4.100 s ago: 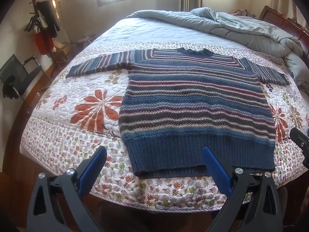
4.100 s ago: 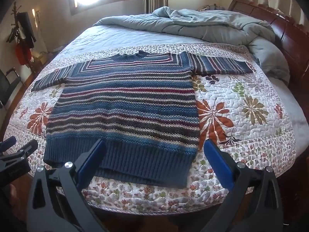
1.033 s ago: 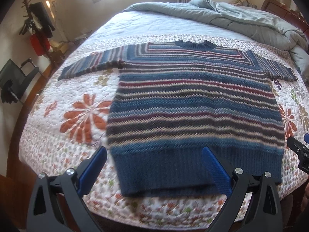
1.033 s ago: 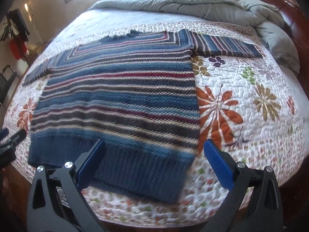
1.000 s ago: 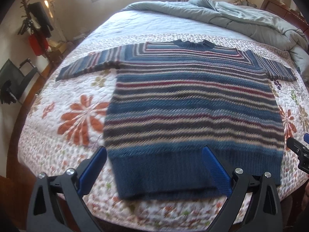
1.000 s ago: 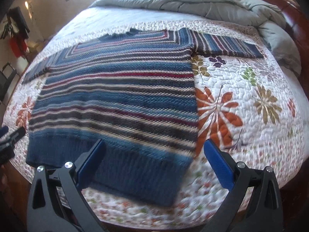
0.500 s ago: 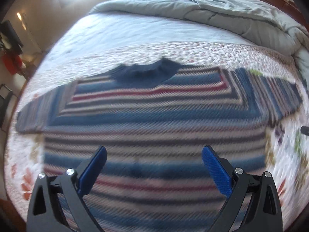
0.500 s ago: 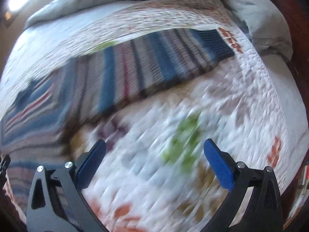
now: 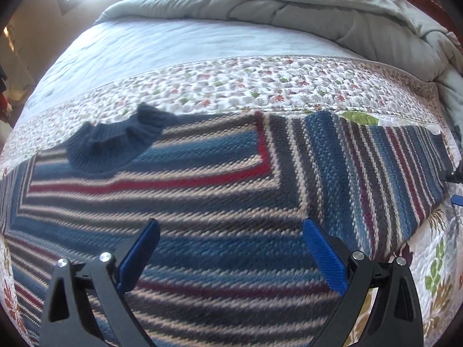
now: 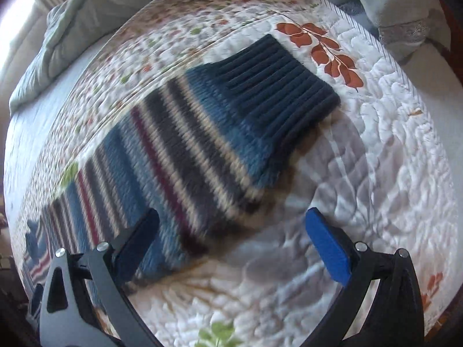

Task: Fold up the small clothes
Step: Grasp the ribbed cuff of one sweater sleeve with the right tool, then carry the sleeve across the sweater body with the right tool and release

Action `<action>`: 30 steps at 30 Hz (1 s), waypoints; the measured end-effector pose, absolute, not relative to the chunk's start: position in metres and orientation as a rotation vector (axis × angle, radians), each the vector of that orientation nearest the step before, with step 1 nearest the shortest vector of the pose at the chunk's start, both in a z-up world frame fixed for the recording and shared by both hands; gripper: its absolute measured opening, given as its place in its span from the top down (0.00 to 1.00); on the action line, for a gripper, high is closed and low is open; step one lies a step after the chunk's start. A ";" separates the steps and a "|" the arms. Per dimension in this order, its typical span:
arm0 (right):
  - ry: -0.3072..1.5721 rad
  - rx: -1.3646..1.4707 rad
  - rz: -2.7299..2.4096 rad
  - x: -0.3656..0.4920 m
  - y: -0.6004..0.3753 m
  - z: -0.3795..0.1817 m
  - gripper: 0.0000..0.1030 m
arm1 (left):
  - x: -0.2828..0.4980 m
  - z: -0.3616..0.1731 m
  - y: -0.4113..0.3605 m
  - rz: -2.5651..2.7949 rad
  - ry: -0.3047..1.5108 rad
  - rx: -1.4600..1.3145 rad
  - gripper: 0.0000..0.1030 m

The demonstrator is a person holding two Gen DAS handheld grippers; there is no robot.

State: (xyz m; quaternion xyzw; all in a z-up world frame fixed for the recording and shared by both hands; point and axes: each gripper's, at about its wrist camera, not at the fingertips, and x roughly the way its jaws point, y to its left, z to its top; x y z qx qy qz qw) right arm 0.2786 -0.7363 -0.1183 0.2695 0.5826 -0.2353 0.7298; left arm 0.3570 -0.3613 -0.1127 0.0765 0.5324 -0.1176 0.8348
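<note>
A striped blue, red and cream knitted sweater (image 9: pixel 202 196) lies flat on the bed, its dark blue collar (image 9: pixel 115 141) toward the far side. My left gripper (image 9: pixel 231 248) hovers open over the sweater's chest, near the right shoulder. The sweater's right sleeve (image 10: pixel 179 156) stretches out across the quilt, ending in a dark ribbed cuff (image 10: pixel 277 86). My right gripper (image 10: pixel 231 237) is open just above the sleeve's near edge, short of the cuff, with nothing between its fingers. A tip of the right gripper (image 9: pixel 455 185) shows at the left wrist view's right edge.
A floral quilted bedspread (image 9: pixel 260 86) covers the bed under the sweater. A crumpled grey-blue duvet (image 9: pixel 318 5) is heaped at the head of the bed. A pillow (image 10: pixel 405 8) lies beyond the cuff. Bare quilt (image 10: pixel 376 159) spreads right of the sleeve.
Both grippers have moved from the hem end far forward over the bed. The left one now hangs over the chest; the right one has swung out to the right sleeve. Both stay open.
</note>
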 end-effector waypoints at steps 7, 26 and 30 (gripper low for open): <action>1.198 0.624 -0.572 0.285 -0.765 -0.127 0.43 | 0.360 -0.118 -0.363 -0.251 1.130 0.152 0.04; 1.022 0.212 -0.102 0.305 -0.547 -0.028 0.89 | 0.363 -0.092 -0.209 -0.060 1.128 0.087 0.04; 1.052 0.124 0.060 0.318 -0.442 -0.041 0.89 | 0.361 -0.083 -0.176 -0.027 1.128 0.060 0.04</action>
